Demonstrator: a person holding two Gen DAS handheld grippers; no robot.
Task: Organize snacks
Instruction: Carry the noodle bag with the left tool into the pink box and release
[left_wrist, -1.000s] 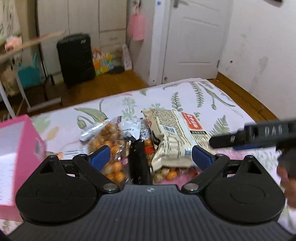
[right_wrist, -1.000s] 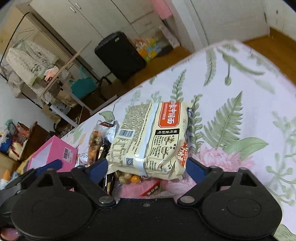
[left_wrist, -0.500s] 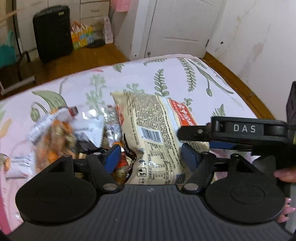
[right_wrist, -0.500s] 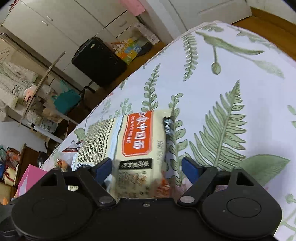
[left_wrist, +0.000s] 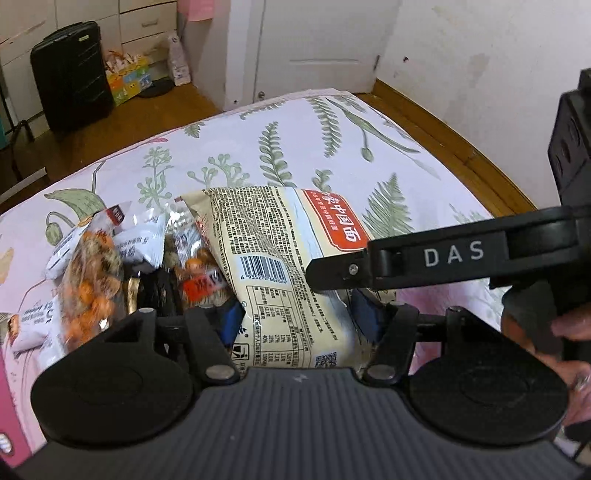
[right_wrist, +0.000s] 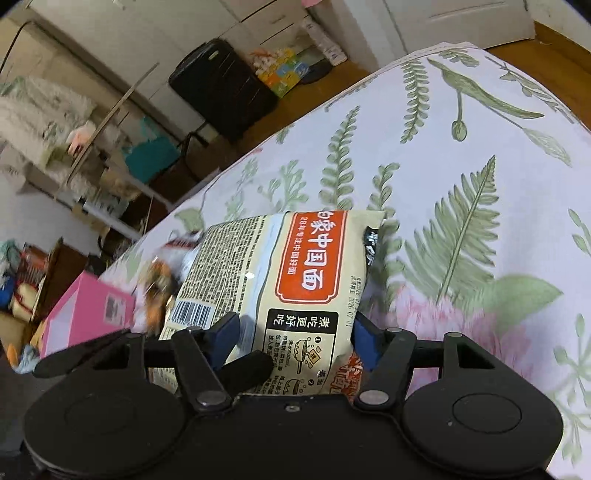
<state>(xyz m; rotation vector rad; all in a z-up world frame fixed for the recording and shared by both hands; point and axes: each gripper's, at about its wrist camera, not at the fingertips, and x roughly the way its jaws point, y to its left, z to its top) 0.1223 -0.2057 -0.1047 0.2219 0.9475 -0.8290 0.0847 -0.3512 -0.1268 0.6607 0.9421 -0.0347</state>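
Both tongs are closing on one noodle packet (left_wrist: 291, 266): your left tongs (left_wrist: 295, 317) and right tongs (right_wrist: 291, 336) each have it between their blue pads, not yet clearly pinched. It is cream with a red label, lying beside loose snack bags (left_wrist: 92, 280). Next, probably squeeze firmly before lifting.

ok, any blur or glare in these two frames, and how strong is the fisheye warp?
Left wrist view: noodle packet sharp, mild glare on its wrapper; peanut bag smeared by motion; bed edge bows. Right wrist view: packet print sharp, pink box and snacks beside it blurred, small glint on wrapper; room leans, bedsheet curves strongly.
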